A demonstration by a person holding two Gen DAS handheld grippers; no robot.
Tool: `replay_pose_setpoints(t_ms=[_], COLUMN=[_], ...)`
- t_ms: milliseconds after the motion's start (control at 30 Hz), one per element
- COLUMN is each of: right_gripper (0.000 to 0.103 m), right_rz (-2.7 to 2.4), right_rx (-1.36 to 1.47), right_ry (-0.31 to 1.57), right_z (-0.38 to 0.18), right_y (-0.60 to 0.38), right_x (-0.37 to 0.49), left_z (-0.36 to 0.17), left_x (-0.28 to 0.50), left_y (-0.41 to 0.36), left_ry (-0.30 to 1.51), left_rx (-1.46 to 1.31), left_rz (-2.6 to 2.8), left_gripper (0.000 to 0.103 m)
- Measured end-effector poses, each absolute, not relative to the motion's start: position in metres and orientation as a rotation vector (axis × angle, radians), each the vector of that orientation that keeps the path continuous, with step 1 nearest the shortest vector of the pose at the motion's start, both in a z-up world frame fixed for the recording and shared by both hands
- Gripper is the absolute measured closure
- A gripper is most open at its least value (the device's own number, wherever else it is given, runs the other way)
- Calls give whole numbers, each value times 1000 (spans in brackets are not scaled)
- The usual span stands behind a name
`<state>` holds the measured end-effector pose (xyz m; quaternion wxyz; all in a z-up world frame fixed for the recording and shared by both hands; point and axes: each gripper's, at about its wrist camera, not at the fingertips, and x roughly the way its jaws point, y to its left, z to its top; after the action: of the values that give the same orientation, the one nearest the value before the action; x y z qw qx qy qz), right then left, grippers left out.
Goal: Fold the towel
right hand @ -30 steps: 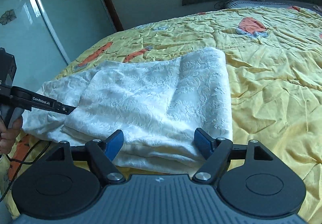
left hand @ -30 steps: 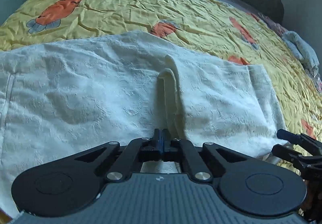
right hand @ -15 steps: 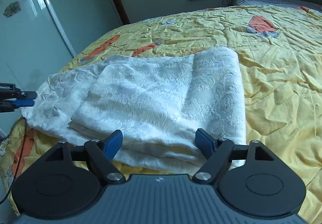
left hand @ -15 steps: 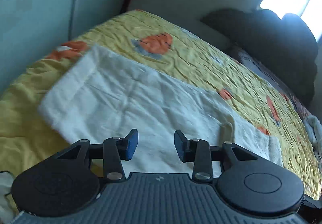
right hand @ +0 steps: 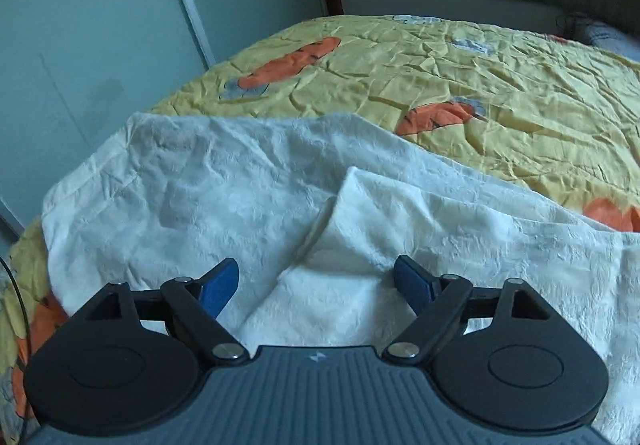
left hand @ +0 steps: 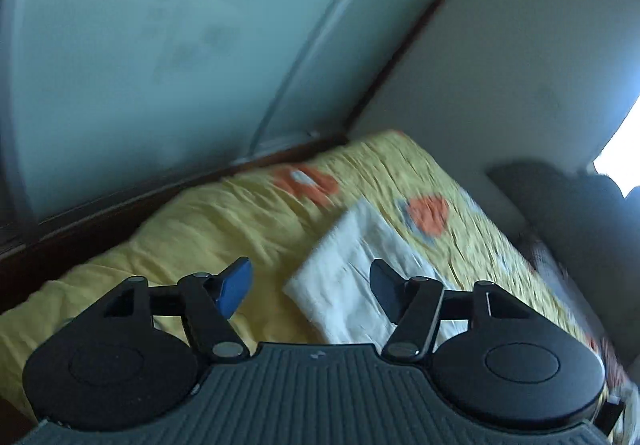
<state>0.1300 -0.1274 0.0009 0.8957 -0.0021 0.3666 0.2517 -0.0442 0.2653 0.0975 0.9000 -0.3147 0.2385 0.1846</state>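
A white textured towel (right hand: pixel 248 185) lies on a yellow bedspread, with a folded-over flap (right hand: pixel 360 229) near its middle. My right gripper (right hand: pixel 316 285) hovers open just over that flap, nothing between its fingers. In the left wrist view the towel (left hand: pixel 352 269) shows only its left end, blurred. My left gripper (left hand: pixel 310 287) is open and empty, tilted and raised off the bed, with the towel's corner in front of its right finger (left hand: pixel 384 281).
The yellow bedspread (right hand: pixel 460 85) with orange carrot prints covers the bed. Frosted sliding doors (left hand: pixel 160 45) stand close along the bed's left side. A dark headboard (left hand: pixel 580 213) and pillows lie at the far end. A thin cable (right hand: pixel 16 305) hangs at the bed's left edge.
My left gripper let go of the towel fold, opened wide and swung up and left toward the towel's end. My right gripper moved left over the towel's middle flap, still open.
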Motion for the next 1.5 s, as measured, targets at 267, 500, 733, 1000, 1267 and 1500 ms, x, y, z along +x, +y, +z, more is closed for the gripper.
replay_pose_setpoints(t_ms=[267, 500, 733, 1000, 1267, 1500], right_gripper=[18, 18, 50, 77, 78, 78], right_rz=[845, 810, 851, 873, 886, 884], right_rx=[-366, -530, -497, -234, -70, 2], right_ry=[499, 470, 481, 556, 616, 636], right_z=[21, 5, 8, 22, 20, 19], right_y=[-16, 45, 53, 29, 15, 7], right_x=[39, 48, 54, 71, 83, 88], left_z=[93, 87, 91, 66, 30, 14], left_x=[-61, -62, -52, -14, 29, 44], left_y=[295, 281, 260, 261, 260, 264], left_ry=[462, 462, 413, 580, 668, 701], left_rx=[-787, -790, -688, -917, -1010, -1023], left_rz=[441, 380, 395, 191, 156, 218], left_gripper=[35, 33, 33, 22, 22, 24])
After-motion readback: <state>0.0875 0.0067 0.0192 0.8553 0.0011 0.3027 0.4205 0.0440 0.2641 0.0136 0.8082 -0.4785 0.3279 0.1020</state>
